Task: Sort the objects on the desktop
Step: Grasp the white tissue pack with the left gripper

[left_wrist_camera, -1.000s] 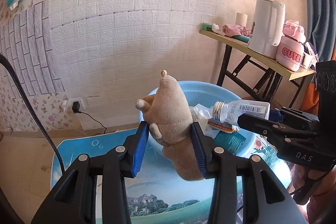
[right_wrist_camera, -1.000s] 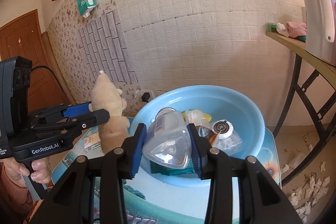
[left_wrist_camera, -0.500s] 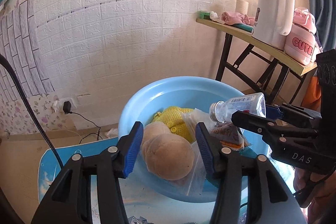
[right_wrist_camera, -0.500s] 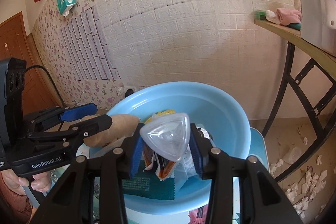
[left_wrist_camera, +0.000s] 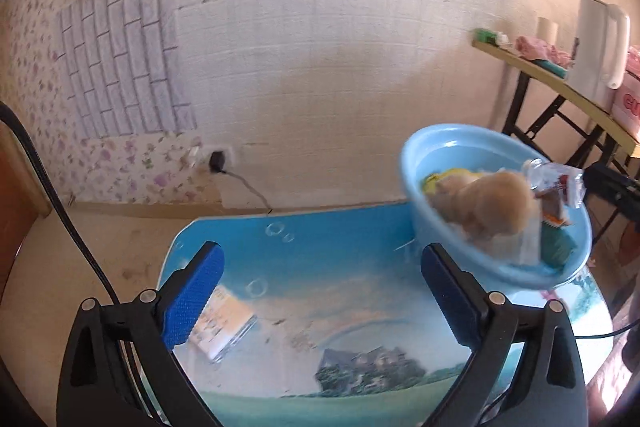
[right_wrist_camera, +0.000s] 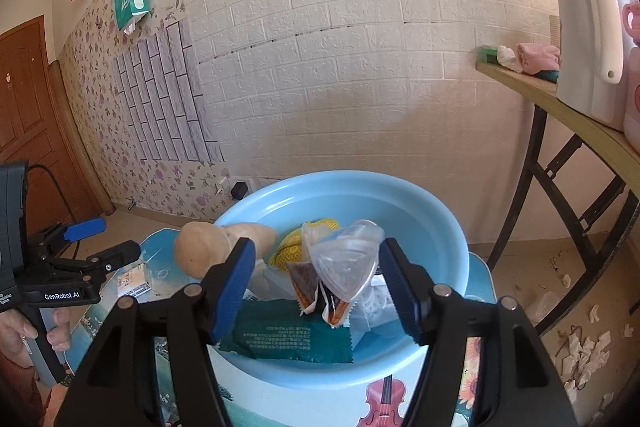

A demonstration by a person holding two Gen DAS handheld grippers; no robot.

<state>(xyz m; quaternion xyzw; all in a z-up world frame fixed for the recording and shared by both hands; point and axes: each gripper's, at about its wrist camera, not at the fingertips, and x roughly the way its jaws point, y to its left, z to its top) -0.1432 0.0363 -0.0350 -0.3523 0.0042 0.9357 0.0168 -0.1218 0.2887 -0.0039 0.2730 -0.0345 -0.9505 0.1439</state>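
Observation:
A tan plush toy [left_wrist_camera: 492,203] [right_wrist_camera: 208,247] lies in the light blue basin [left_wrist_camera: 440,155] [right_wrist_camera: 400,195] with packets, sachets and a yellow mesh item [right_wrist_camera: 296,243]. My left gripper [left_wrist_camera: 320,259] [right_wrist_camera: 108,241] is to the left of the basin over the picture-covered table [left_wrist_camera: 320,307]. Its jaws are opening wide and nothing is between them. My right gripper [right_wrist_camera: 320,287] hangs over the basin's near side. Its jaws are opening around a clear plastic bottle [right_wrist_camera: 348,259] [left_wrist_camera: 556,179], and the left pad stands apart from it.
A small printed box [left_wrist_camera: 224,323] [right_wrist_camera: 134,281] lies on the table by my left gripper's left finger. At the right, a side table [right_wrist_camera: 560,107] carries a white kettle [right_wrist_camera: 588,27] and pink items. A wall socket [left_wrist_camera: 218,159] sits behind, and paper scraps [right_wrist_camera: 580,347] litter the floor.
My left gripper let go of the plush toy into the basin, then swung left and down away from it with its jaws spread wide. My right gripper's jaws widened around the bottle.

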